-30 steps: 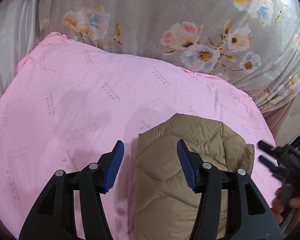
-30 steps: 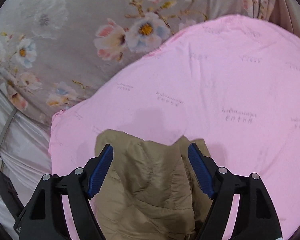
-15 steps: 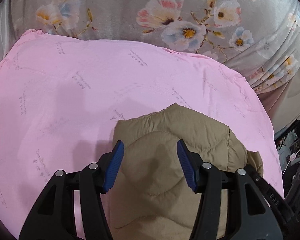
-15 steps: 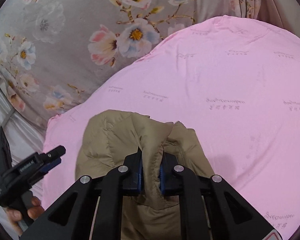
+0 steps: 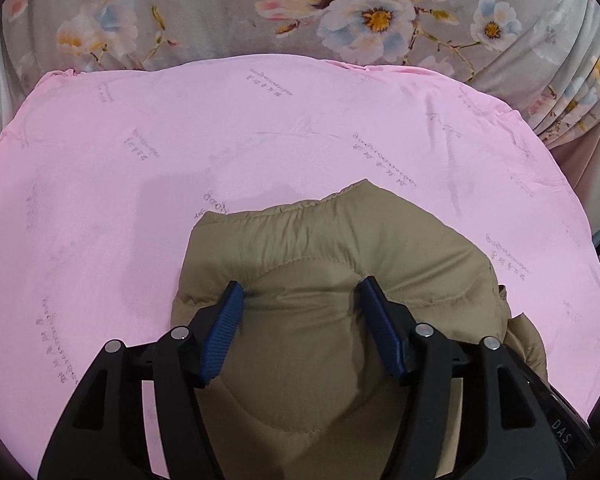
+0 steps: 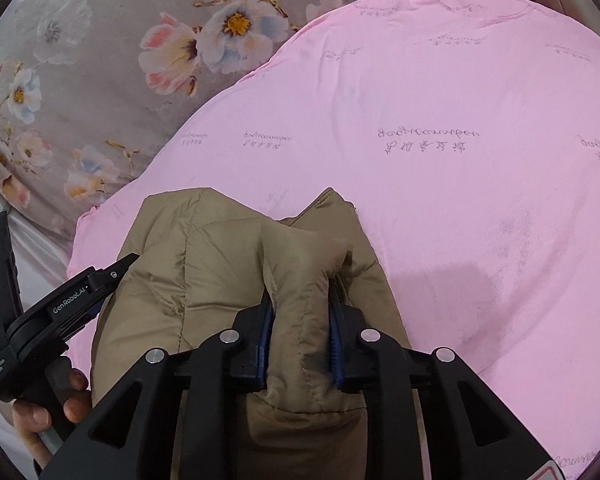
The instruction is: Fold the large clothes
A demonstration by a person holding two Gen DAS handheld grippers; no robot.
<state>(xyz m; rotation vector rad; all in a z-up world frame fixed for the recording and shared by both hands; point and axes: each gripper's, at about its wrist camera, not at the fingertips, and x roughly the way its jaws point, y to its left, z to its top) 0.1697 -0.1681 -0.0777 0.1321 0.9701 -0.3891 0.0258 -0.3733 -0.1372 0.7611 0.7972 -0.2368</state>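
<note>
A tan quilted puffer jacket (image 5: pixel 340 240) lies bunched on a pink sheet (image 5: pixel 140 160). My left gripper (image 5: pixel 300 286) points down onto it with its jaws wide and opening. Its blue fingertips (image 5: pixel 228 312) dent the padding, which bulges up between them without being pinched. In the right wrist view, my right gripper (image 6: pixel 300 296) holds a raised fold of the jacket (image 6: pixel 220 260) squeezed between its pads, though its jaws are opening slightly. There my left gripper (image 6: pixel 112 276) shows at the jacket's left edge, held by a hand (image 6: pixel 40 412).
The pink sheet (image 6: pixel 460 200) spreads wide to the right and beyond the jacket. Grey floral fabric (image 5: pixel 220 8) lies past its far edge and hangs in pleats at the right. White cloth (image 6: pixel 28 248) shows at the left. Part of the right gripper's body (image 5: pixel 556 428) sits at the lower right.
Both grippers have come down onto the jacket. The right one went from wide open to shut on a fold, then eased a little. The left one shifted from the jacket's left edge to over it.
</note>
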